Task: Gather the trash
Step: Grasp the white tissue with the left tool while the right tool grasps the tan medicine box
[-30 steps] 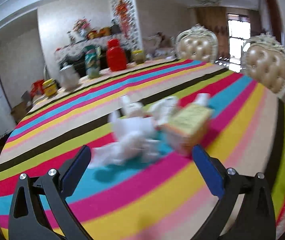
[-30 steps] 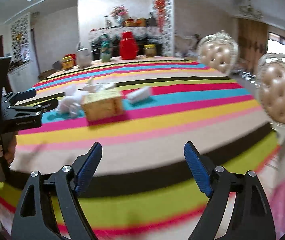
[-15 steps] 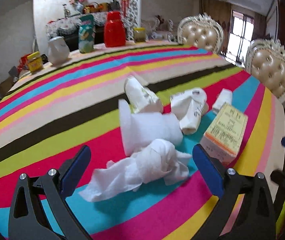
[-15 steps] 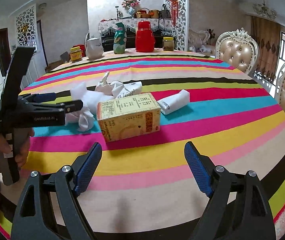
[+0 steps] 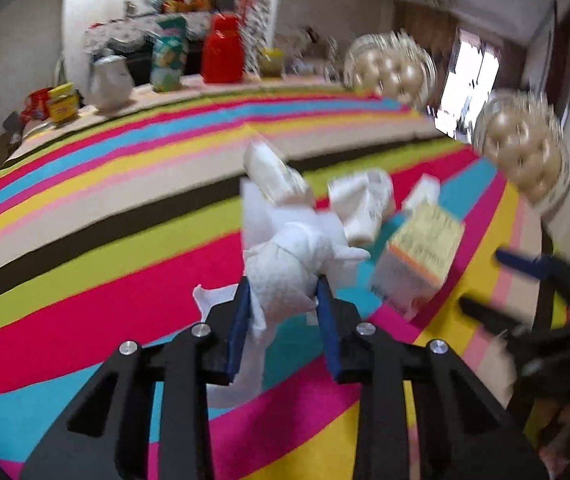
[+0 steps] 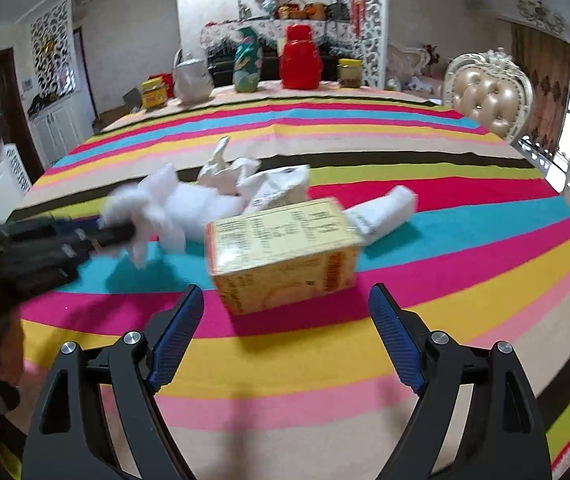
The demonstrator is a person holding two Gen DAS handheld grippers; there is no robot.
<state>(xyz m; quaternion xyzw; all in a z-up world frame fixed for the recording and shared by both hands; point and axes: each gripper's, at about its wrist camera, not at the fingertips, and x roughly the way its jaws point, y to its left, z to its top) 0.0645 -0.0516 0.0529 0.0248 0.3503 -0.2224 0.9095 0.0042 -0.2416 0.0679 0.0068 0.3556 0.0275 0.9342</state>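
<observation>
Crumpled tissue (image 5: 285, 276) seemingly pinched between left gripper's (image 5: 283, 288) fingers (image 5: 241, 320).

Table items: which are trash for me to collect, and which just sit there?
Trash:
- crumpled tissue, clamped in left gripper
- yellow carton, ahead of open right gripper
- white wrappers

Lying about, far edge:
- red jug
- patterned vase
- white pitcher

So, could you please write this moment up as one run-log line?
left gripper: shut on tissue wad | right gripper: open, empty, facing yellow box | table: other wrappers remaining
</observation>
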